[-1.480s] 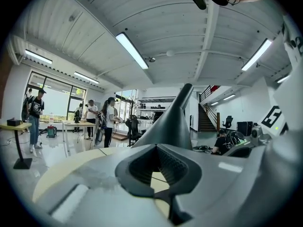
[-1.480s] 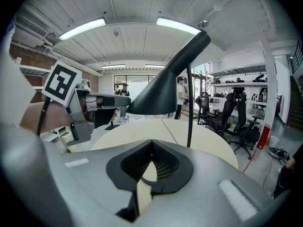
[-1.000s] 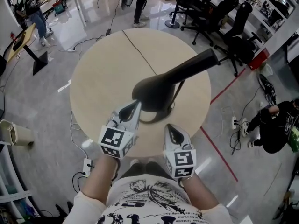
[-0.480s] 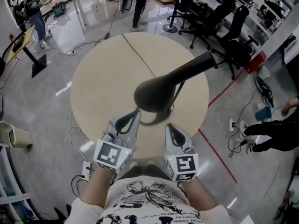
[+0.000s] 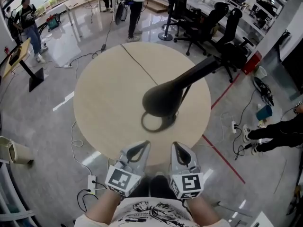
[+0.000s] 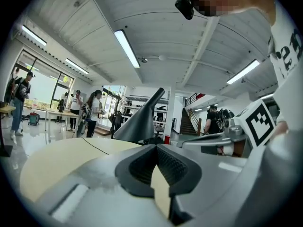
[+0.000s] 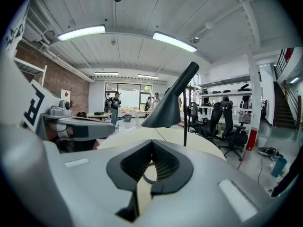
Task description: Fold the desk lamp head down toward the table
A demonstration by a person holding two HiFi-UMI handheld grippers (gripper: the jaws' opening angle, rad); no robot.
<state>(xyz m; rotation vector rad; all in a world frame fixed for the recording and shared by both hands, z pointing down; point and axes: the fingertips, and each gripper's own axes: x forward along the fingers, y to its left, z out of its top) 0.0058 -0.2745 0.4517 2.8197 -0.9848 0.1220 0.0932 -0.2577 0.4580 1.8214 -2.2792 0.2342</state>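
A black desk lamp stands on its ring base on the round table, cone head raised.

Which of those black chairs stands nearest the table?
The chair just past the table's right edge, beyond the upper end of the lamp neck in the head view. The other chairs stand farther back by the desks.

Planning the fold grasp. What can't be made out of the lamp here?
- Hinge: head view, under the lamp head; both gripper views, too small to tell.
- Lamp base: head view, partly under the head; left gripper view, behind the left gripper's body.
- Dark line on the table: seam or cord, too thin in head view.
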